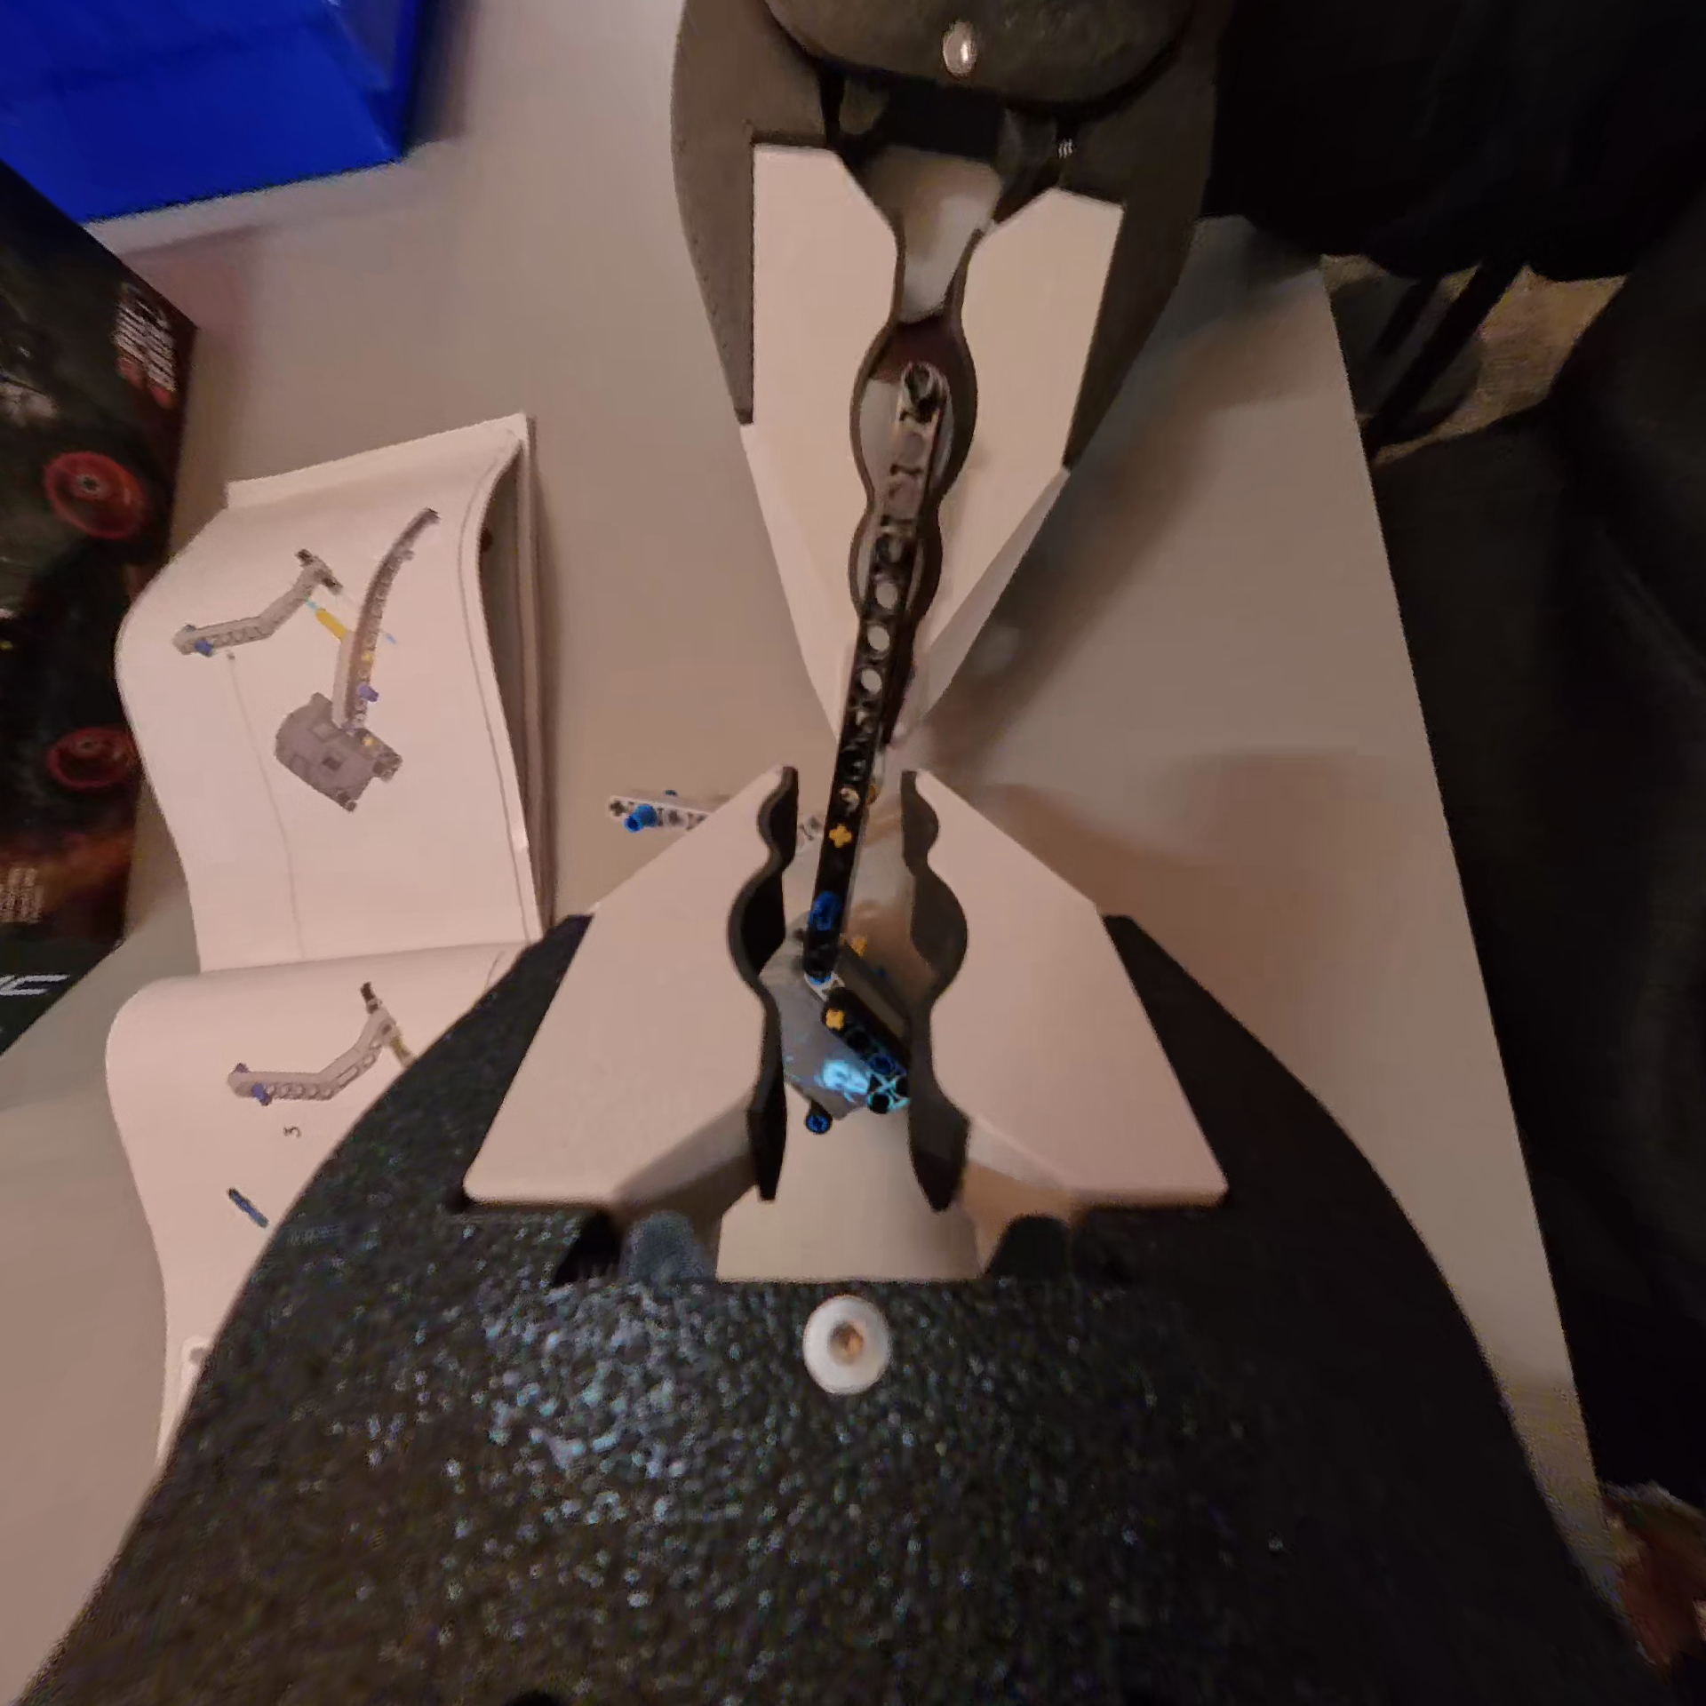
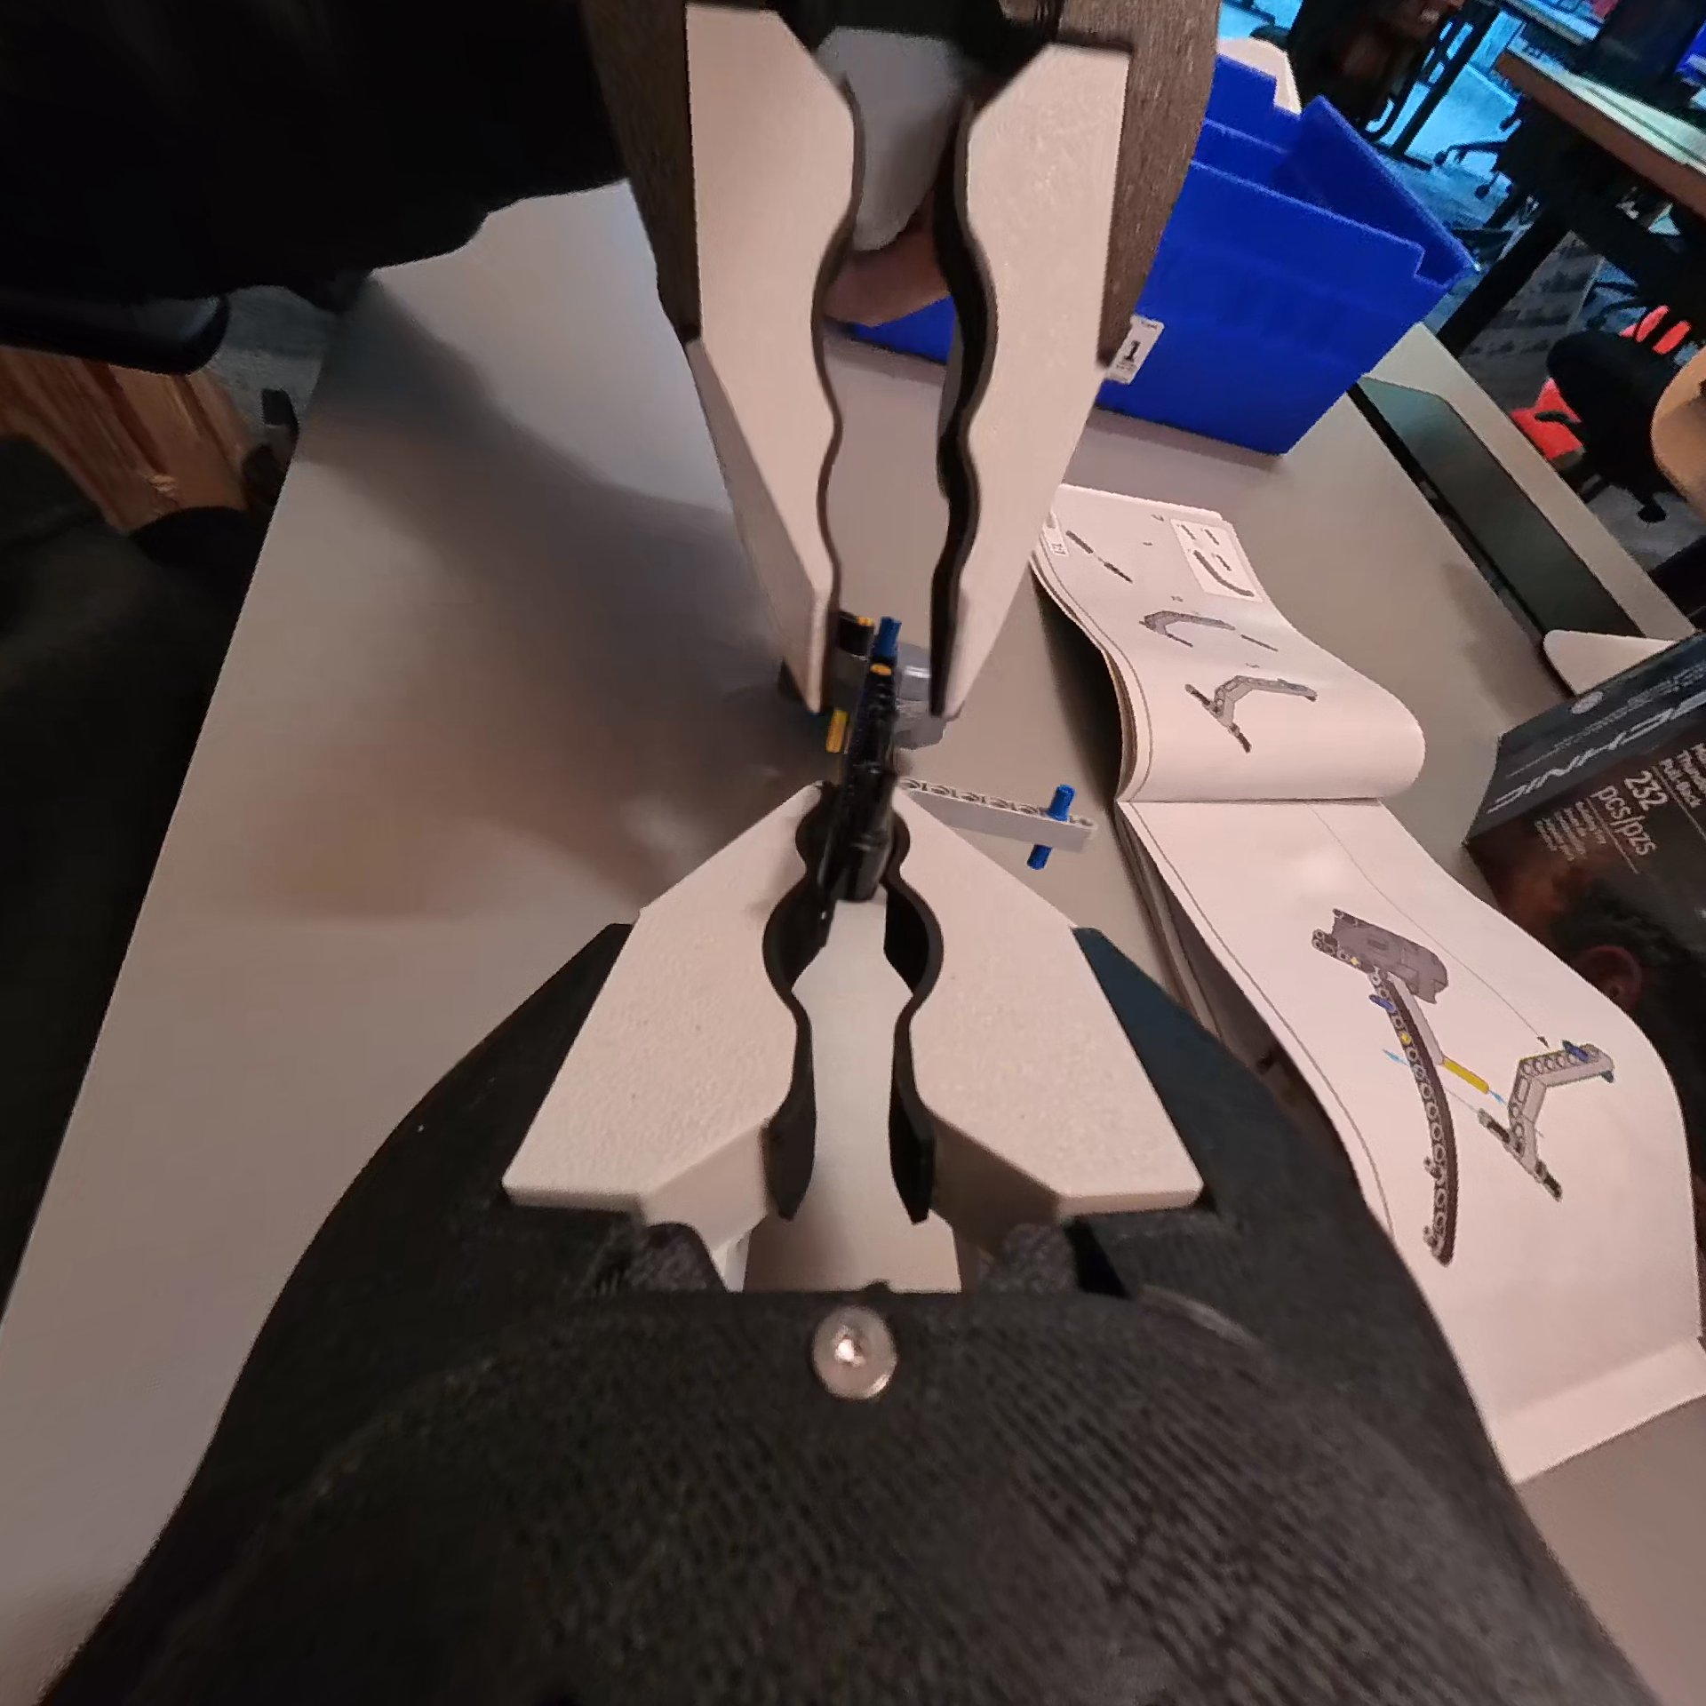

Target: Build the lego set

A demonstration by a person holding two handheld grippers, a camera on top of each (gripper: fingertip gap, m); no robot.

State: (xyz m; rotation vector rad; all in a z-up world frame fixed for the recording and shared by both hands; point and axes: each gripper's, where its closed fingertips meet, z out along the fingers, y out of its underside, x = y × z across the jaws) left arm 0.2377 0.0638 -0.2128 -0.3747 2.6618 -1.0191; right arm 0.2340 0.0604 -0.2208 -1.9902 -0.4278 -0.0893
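Black curved beam (image 1: 872, 665) spans lengthwise between both tools, above the table (image 2: 462, 600). Left tool (image 1: 845, 1006) is clamped on the grey motor block (image 1: 831, 1052) at its base; right tool (image 2: 854, 849) is clamped on its far end. Grey bent liftarm (image 2: 1006, 817) lies just beside, nearer the right tool.

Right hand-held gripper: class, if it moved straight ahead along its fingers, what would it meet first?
Probably the left hand-held gripper, facing it tip to tip along the black beam that the right hand-held gripper grips; depth is unclear.
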